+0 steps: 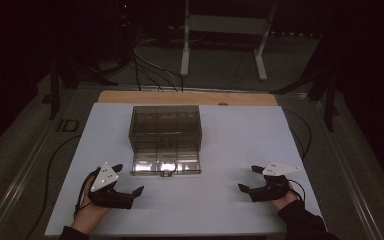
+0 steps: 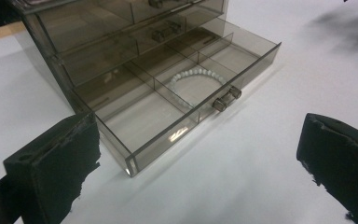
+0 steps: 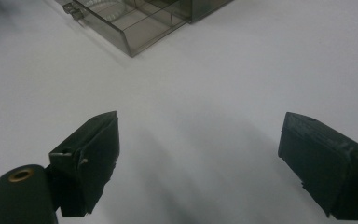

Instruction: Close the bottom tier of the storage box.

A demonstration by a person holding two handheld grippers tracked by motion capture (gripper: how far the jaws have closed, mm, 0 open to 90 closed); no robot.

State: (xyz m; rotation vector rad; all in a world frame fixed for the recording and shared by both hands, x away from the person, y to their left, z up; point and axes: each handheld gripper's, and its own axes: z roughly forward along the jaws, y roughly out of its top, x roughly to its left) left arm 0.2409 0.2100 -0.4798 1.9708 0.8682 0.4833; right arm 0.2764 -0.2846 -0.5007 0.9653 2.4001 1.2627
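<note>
- White board [image 1: 230, 145]: lies under the left tongs [image 1: 129, 179] and the right tongs [image 1: 247, 178] and runs well past them on every side; matte and pale.
- Wooden table edge [image 1: 130, 97]: a narrow tan strip just beyond the board's far edge, well ahead of both tongs.
- Grey floor [image 1: 25, 140]: around the table, outward of each pair of tongs.
- White metal frame [image 1: 185, 50]: stands on the floor far ahead, between the lines of the two tongs, with two slanting legs.
- Loose cables [image 1: 150, 65]: on the floor past the table, ahead of the left tongs.
- Black stand legs [image 1: 55, 85]: far ahead and outward of the left tongs; similar dark legs [image 1: 330, 95] stand ahead and outward of the right tongs.
</note>
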